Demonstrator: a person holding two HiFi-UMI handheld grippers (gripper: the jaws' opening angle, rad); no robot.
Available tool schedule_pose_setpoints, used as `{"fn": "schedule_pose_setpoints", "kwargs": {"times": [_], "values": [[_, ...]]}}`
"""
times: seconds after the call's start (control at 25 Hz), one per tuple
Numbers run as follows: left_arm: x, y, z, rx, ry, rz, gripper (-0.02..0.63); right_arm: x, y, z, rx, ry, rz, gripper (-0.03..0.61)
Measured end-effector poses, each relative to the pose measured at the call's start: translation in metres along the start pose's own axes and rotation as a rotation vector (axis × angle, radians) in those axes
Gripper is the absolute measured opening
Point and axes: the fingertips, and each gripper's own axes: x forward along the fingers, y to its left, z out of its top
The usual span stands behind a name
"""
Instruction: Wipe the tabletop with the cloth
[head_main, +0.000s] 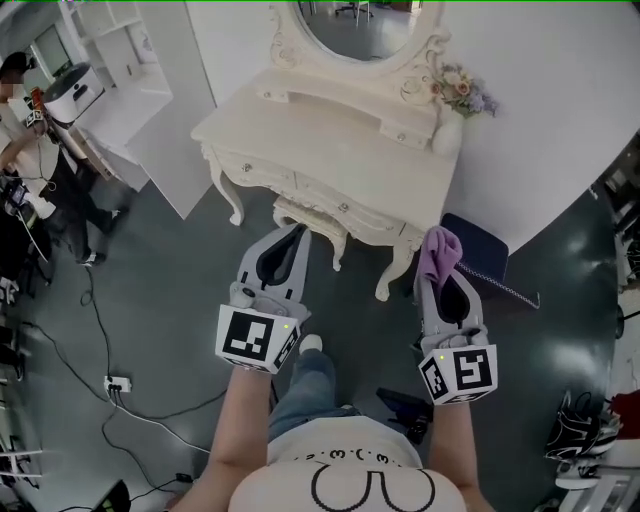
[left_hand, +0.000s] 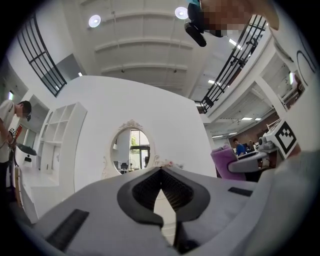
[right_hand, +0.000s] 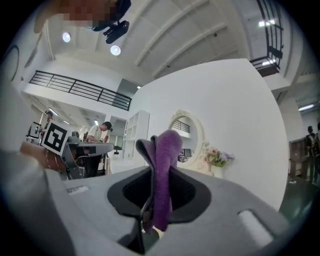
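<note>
Right gripper (head_main: 442, 278), centre-right of frame, clamps purple cloth (head_main: 438, 250). Cloth's long axis runs along jaws, free end toward table (head_main: 320, 135). Left gripper (head_main: 296, 234) jaws together, empty.

Purple cloth (head_main: 438, 252) in right tool (head_main: 442, 274)

Cloth (head_main: 438, 254) in the right claw (head_main: 443, 280) before the dressing table (head_main: 330, 150), vase (head_main: 447, 132) on its right end.

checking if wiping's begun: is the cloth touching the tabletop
Apart. Head view: the cloth, clamped in the right gripper, hangs over the floor, short of the tabletop.
</note>
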Motion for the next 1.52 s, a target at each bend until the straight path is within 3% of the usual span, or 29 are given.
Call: {"fn": "schedule_pose_setpoints", "kwargs": {"times": [0.64, 1.04, 1.52], "values": [[0.152, 0.152, -0.038, -0.007, 0.017, -0.104, -0.002, 0.207, -0.026, -0.017, 0.0, 0.083, -0.111, 0.071], [0.203, 0.179, -0.077, -0.067, 0.071, -0.14, -0.002, 0.252, -0.057, -0.055, 0.037, 0.195, -0.206, 0.071], [0.288, 0.217, -0.114, -0.053, 0.116, -0.163, -0.002, 0.334, -0.128, -0.103, 0.108, 0.313, -0.337, 0.071]]}}
